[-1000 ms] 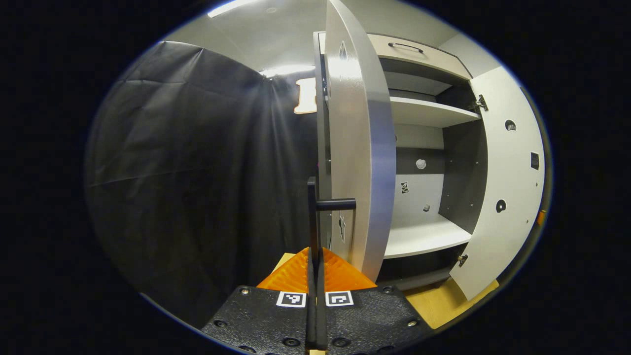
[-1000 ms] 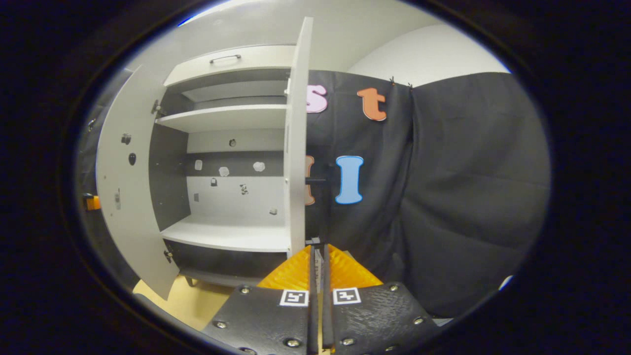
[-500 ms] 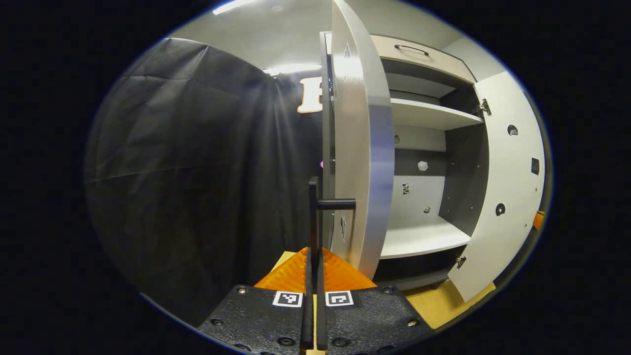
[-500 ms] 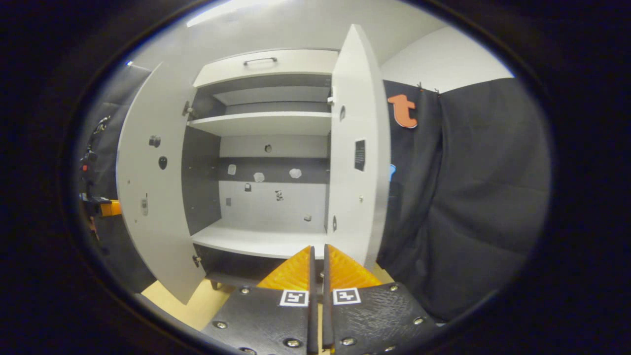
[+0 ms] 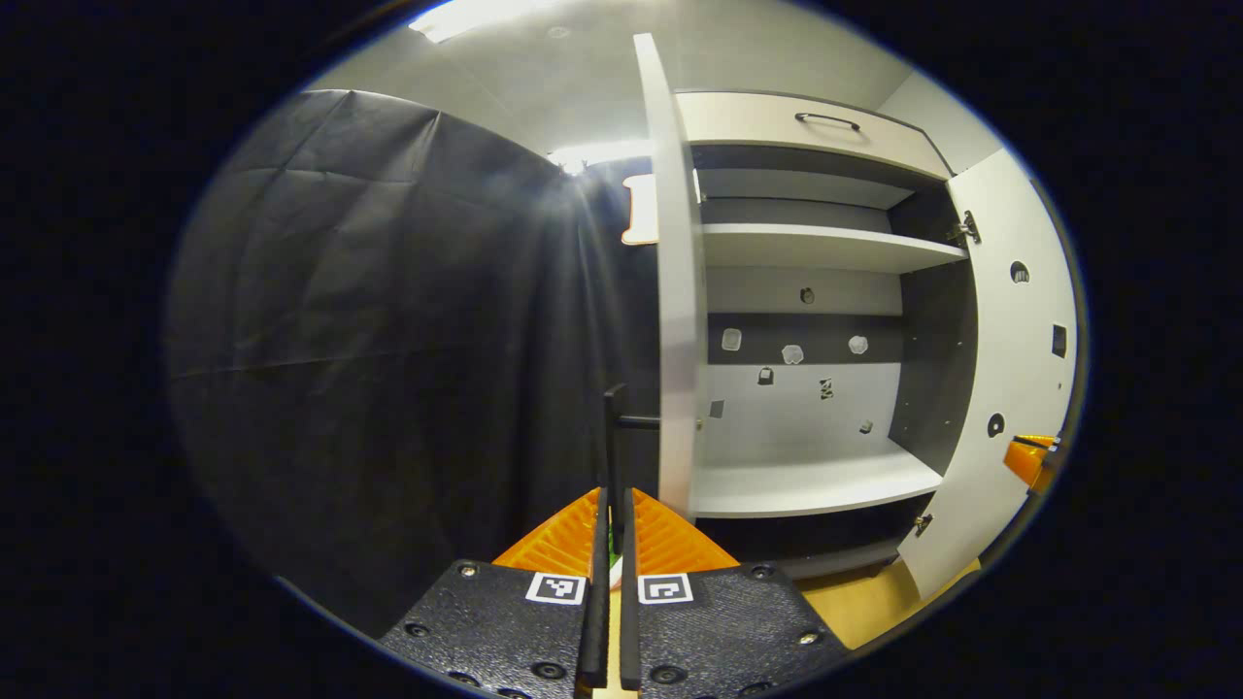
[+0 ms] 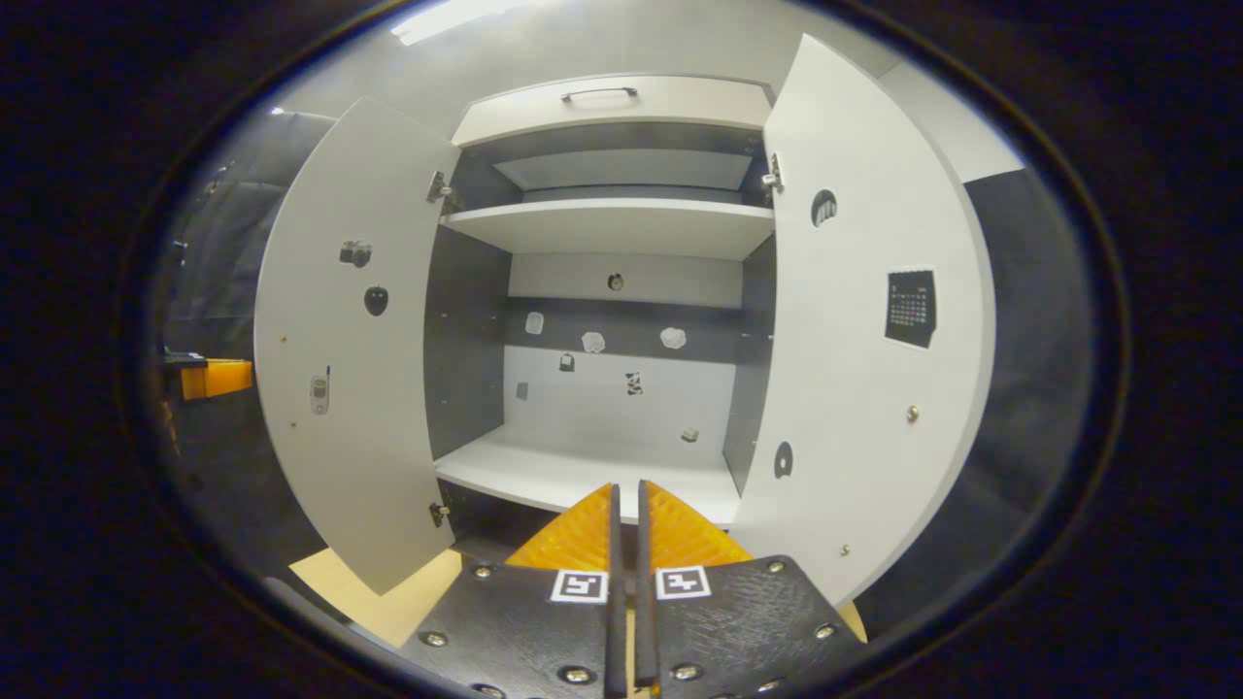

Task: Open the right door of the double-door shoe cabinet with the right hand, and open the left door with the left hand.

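Black cloth walled the booth around a pale cabinet. The left door stood wide open; the left gripper was clenched on its handle. The right door also stood wide, with the right gripper closed on nothing, clear of it. Pulling further risked straining the left hinges, I judged.

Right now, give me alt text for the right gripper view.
The shoe cabinet stands with both doors swung wide: left door, right door. Bare shelves show inside. The right gripper sits low at centre, jaws together, off both doors.
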